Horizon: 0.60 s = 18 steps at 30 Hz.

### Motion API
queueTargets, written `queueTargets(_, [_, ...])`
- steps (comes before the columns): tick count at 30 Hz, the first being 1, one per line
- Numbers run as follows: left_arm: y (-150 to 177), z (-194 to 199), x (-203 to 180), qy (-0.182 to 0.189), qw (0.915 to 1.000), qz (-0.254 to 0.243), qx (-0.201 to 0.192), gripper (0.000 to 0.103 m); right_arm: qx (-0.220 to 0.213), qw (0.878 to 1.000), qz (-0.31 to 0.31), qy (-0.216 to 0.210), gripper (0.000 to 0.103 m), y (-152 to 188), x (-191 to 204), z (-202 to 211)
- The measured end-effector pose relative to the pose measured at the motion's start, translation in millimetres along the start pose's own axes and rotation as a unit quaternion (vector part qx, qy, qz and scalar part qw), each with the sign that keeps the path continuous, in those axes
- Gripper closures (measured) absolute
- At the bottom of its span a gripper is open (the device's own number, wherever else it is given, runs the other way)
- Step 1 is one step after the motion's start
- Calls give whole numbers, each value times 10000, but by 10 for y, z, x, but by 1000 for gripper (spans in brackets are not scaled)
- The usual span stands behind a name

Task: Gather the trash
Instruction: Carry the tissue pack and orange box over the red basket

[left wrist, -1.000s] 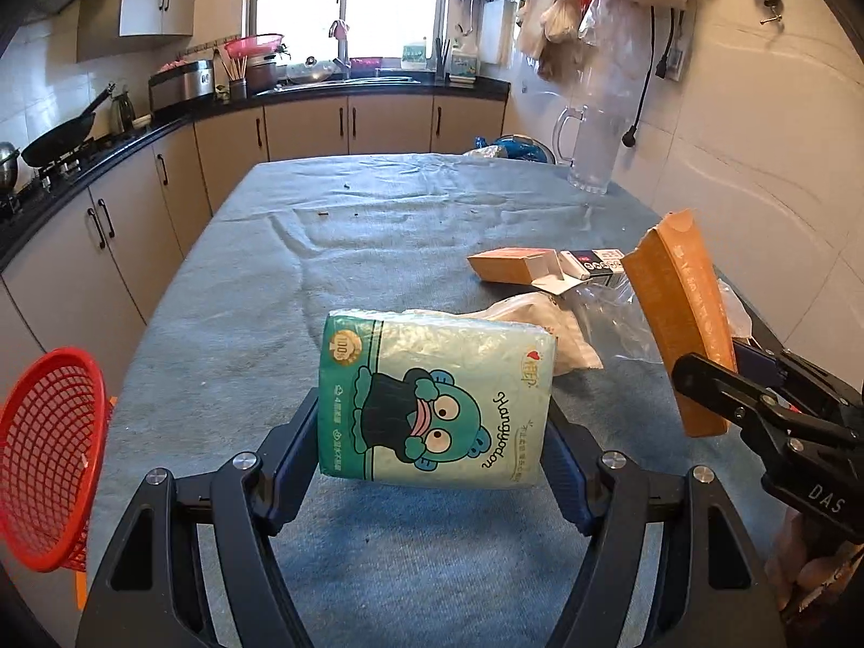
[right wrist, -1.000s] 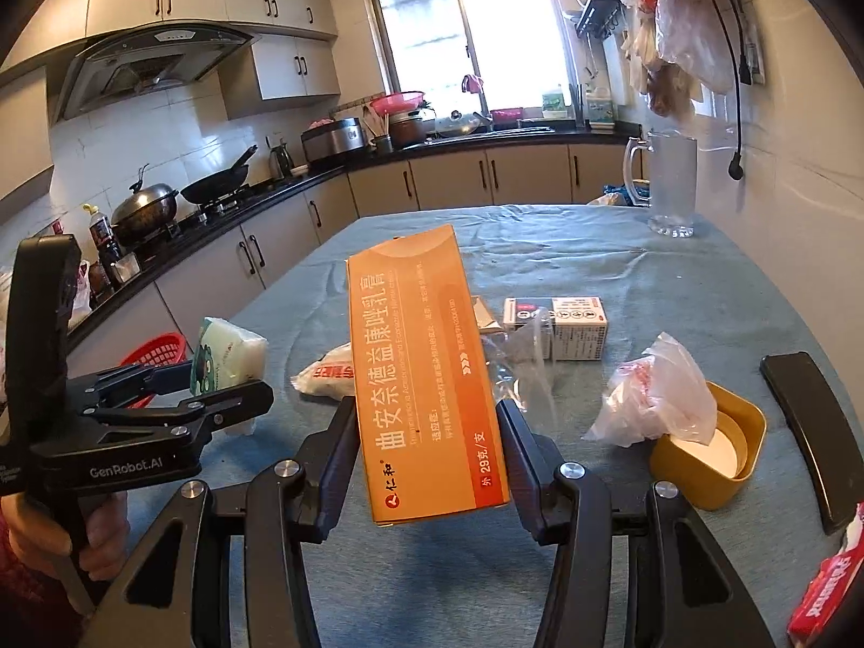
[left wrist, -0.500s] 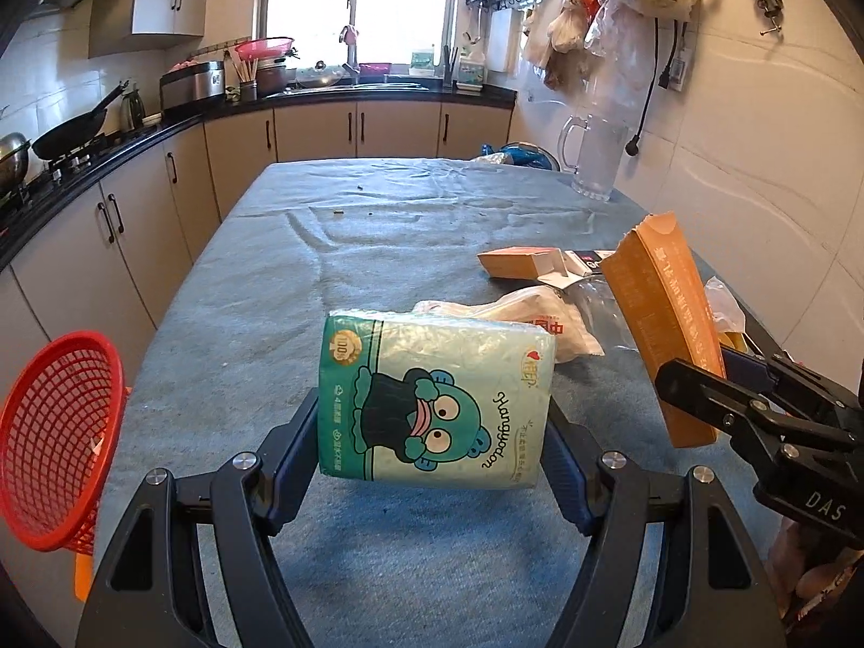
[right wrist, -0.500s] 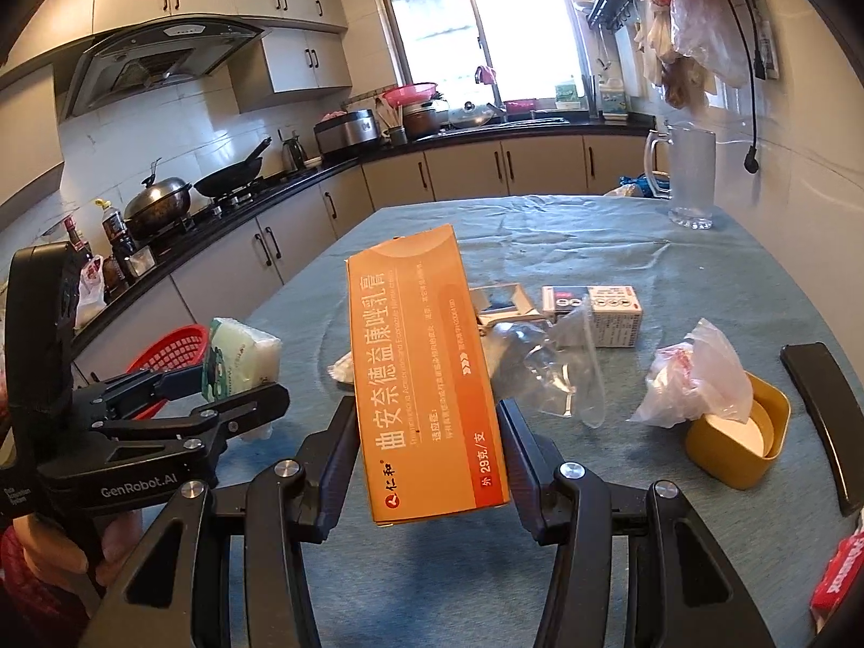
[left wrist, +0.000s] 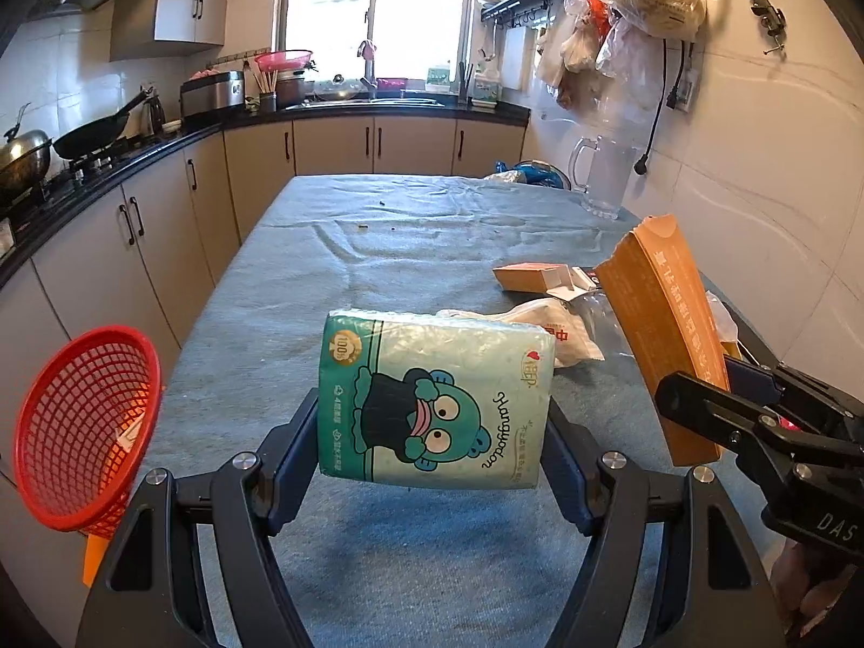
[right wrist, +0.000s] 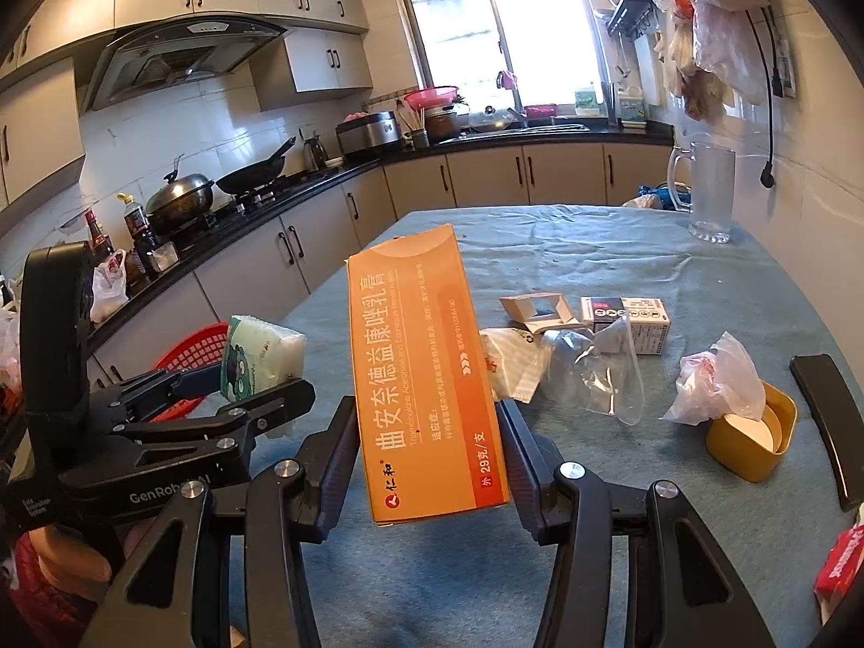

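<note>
Both your hands have drifted left toward the red basket [left wrist: 81, 432], which now sits closer beside the left gripper [left wrist: 432, 416]. That gripper stays clamped on the tissue pack [left wrist: 432, 405]; your right gripper [right wrist: 429, 432] stays clamped on the orange box [right wrist: 426, 378]. Dropping both in comes next, I'd judge; wrappers remain ahead on the table [left wrist: 432, 232].

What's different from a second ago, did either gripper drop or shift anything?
Nothing was dropped. Both grippers drew back and slightly up from the table: the red basket shows more fully at the left gripper's side. It stays clamped on the tissue pack, the right gripper on the orange box. The table trash lies unchanged.
</note>
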<state>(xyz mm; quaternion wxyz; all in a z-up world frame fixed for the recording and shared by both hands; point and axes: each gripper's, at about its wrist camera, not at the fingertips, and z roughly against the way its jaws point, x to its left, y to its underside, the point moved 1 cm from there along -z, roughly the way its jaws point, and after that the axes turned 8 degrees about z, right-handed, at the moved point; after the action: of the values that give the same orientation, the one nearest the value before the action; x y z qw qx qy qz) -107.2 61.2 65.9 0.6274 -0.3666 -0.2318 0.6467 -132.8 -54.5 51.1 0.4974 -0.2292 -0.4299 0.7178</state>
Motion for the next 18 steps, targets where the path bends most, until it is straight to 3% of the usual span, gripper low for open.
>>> queueTargets(18, [40, 172, 26, -340, 9993, -68, -147, 30, -88, 9998, 72, -167, 48, -95, 125, 67])
